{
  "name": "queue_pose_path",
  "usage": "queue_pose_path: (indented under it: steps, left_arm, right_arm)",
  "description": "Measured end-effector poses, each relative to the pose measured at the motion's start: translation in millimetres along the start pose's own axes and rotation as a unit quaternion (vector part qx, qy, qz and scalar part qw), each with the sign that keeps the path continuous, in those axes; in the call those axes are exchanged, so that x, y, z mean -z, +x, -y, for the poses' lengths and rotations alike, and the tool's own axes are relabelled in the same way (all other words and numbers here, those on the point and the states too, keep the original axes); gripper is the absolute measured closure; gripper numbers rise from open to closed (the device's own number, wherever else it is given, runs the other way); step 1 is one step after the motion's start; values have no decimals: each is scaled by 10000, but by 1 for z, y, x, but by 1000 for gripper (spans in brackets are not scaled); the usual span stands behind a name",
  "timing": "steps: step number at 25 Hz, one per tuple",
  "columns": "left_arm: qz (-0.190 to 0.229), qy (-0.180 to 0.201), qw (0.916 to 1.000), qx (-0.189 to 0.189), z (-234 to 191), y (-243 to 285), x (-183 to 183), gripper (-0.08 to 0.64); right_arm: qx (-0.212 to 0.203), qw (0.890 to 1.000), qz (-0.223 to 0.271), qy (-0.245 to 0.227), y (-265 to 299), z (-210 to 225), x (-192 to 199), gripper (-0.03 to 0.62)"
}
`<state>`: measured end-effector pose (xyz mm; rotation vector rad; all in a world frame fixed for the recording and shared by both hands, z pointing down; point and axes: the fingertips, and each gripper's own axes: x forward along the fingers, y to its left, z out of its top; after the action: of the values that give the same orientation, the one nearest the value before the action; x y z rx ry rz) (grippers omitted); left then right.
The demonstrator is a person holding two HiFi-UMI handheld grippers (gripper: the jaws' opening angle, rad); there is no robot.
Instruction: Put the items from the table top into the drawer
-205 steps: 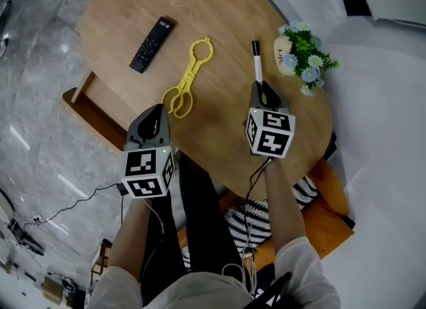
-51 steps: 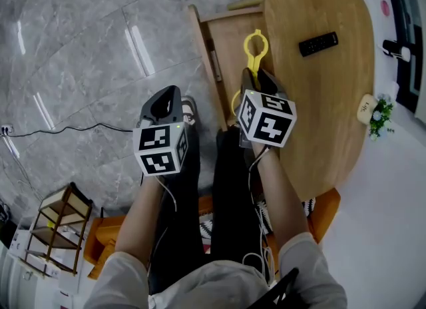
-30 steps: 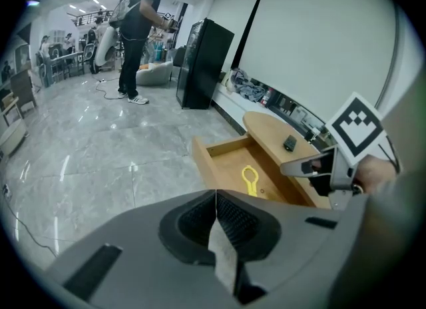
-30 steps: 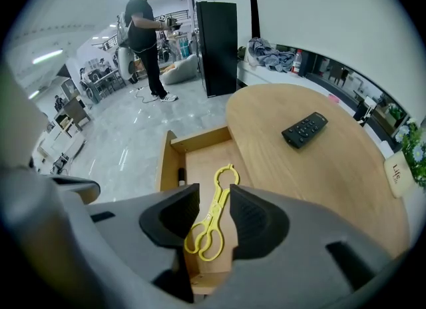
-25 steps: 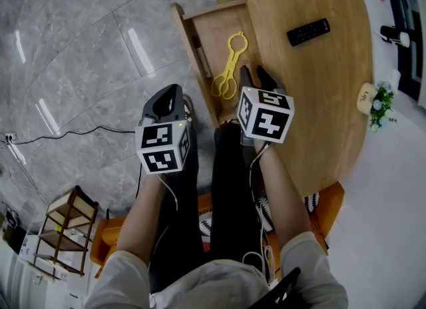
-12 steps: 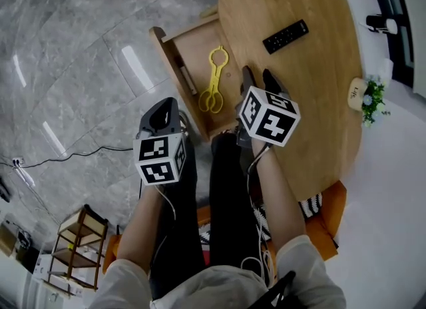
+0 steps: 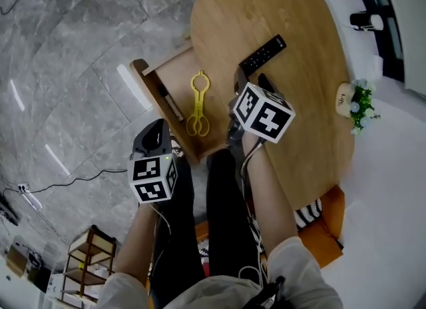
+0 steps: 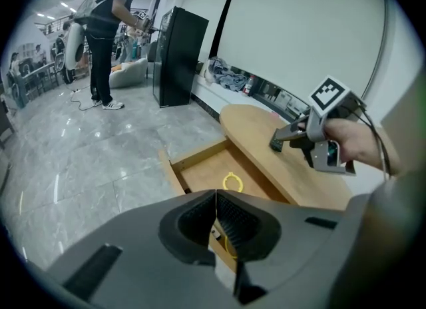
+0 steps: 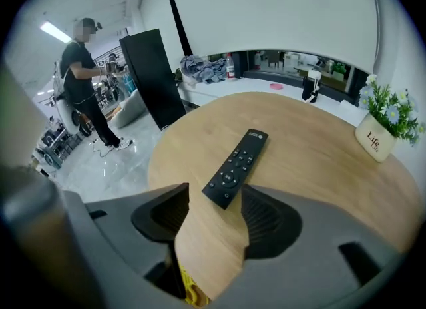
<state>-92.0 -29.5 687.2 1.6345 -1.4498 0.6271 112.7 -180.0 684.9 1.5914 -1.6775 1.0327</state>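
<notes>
Next, black remote control (image 9: 236, 166), lying on the wooden table top (image 9: 319, 148), is judged due for pickup: the jaws of the right gripper (image 9: 214, 202), just opened wide, frame its near end untouched; yellow tongs (image 7: 198, 101) are already laid in the drawer (image 7: 174, 74); left gripper (image 8: 214, 224) pressed together, empty.

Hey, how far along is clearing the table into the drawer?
Done: the yellow tongs lie in the open drawer. In hand: the right gripper, jaws just opening, lines up on the remote, not gripping yet. Left: the remote goes in; the left gripper is shut and empty. The flower pot also sits on the table.
</notes>
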Motion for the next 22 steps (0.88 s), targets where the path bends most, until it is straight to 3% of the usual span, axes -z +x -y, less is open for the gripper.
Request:
queue_pose_path:
  steps: [14, 19, 22]
  left_arm:
    - [-113, 158, 9997, 158, 20, 30, -28, 549]
    - [-19, 101, 9997, 240, 21, 33, -31, 549]
    - [-53, 60, 9998, 182, 16, 34, -27, 549]
  right_arm:
    - [442, 9975, -131, 544, 47, 34, -32, 302]
    - [582, 9973, -199, 403, 59, 36, -34, 288]
    - [683, 9968, -288, 315, 62, 39, -30, 313]
